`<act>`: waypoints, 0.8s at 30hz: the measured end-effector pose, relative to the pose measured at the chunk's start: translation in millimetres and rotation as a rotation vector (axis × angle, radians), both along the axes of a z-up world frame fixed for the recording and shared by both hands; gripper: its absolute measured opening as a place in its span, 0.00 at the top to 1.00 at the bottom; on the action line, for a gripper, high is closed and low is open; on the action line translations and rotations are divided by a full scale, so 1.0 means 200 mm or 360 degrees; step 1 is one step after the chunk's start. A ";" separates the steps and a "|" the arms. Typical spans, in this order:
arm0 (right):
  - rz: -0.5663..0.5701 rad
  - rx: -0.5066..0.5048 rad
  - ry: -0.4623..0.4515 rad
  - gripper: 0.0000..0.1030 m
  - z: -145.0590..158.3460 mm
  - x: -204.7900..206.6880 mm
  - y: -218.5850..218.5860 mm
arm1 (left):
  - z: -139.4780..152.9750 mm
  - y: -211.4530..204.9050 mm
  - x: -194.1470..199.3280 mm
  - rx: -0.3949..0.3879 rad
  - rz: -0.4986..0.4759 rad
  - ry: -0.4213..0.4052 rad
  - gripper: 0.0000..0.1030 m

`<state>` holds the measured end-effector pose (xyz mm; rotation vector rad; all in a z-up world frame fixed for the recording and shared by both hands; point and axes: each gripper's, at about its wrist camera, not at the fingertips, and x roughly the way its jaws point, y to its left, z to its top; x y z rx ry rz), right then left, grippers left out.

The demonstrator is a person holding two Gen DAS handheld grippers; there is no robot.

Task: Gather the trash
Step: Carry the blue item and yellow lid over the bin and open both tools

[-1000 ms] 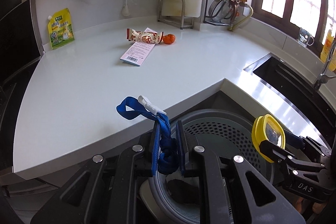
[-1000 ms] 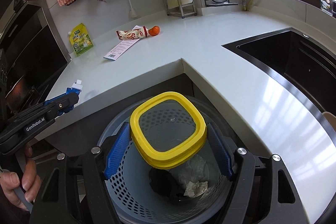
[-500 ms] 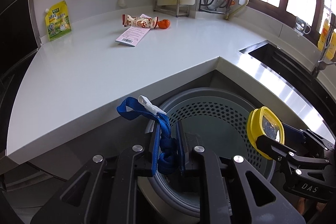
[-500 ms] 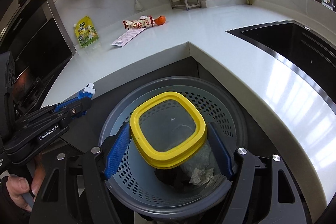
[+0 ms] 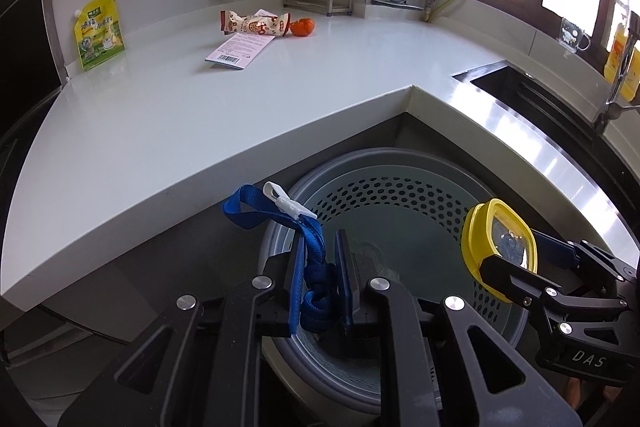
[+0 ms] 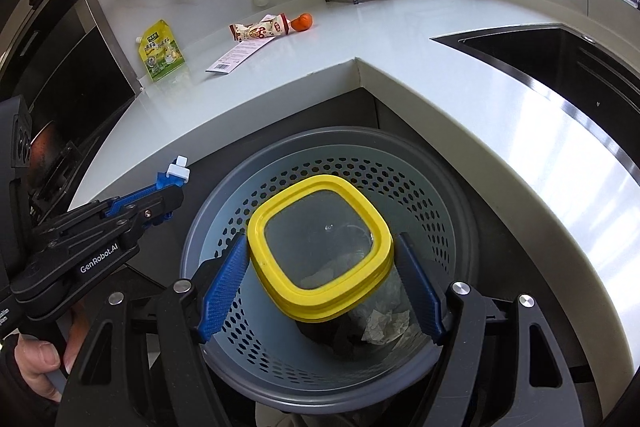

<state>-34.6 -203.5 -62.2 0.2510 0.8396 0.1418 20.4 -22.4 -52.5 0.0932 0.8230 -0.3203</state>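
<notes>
My left gripper [image 5: 320, 267] is shut on a knotted blue strap [image 5: 316, 259] with a white clip, held over the near rim of a grey perforated bin [image 5: 400, 195]. In the right wrist view that gripper [image 6: 172, 183] comes in from the left with the clip showing. My right gripper [image 6: 322, 267] is shut on a clear container with a yellow rim [image 6: 320, 247], held above the bin [image 6: 344, 163]. Crumpled paper and dark scraps [image 6: 384, 323] lie in the bin's bottom. The container [image 5: 496, 251] also shows at the right of the left wrist view.
On the white L-shaped counter [image 5: 160, 115] lie a snack wrapper [image 5: 256, 25], a paper slip with a barcode [image 5: 240, 51], an orange fruit [image 5: 302, 27] and a yellow pouch [image 5: 98, 31] against the wall. A dark sink [image 6: 560, 59] is at right. A hand [image 6: 40, 363] holds the left gripper's handle.
Both views have sunk toward the bin, which fills more of each frame. The strap and the container stay gripped as before.
</notes>
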 end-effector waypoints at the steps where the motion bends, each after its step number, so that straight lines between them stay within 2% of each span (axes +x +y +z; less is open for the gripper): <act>1: -0.0001 0.0002 0.0005 0.31 -0.01 0.00 0.00 | -0.01 0.00 0.00 0.0001 0.0000 0.0006 0.85; 18: -0.0021 0.0024 0.0044 0.31 -0.05 0.02 -0.03 | -0.06 0.01 0.04 0.0000 -0.0002 0.0076 0.84; 21: -0.0026 0.0020 0.0038 0.31 -0.04 0.02 -0.03 | -0.06 0.02 0.04 -0.0002 0.0005 0.0079 0.82; 24: -0.0030 0.0018 0.0033 0.31 -0.04 0.02 -0.03 | -0.06 0.03 0.03 -0.0001 0.0013 0.0075 0.76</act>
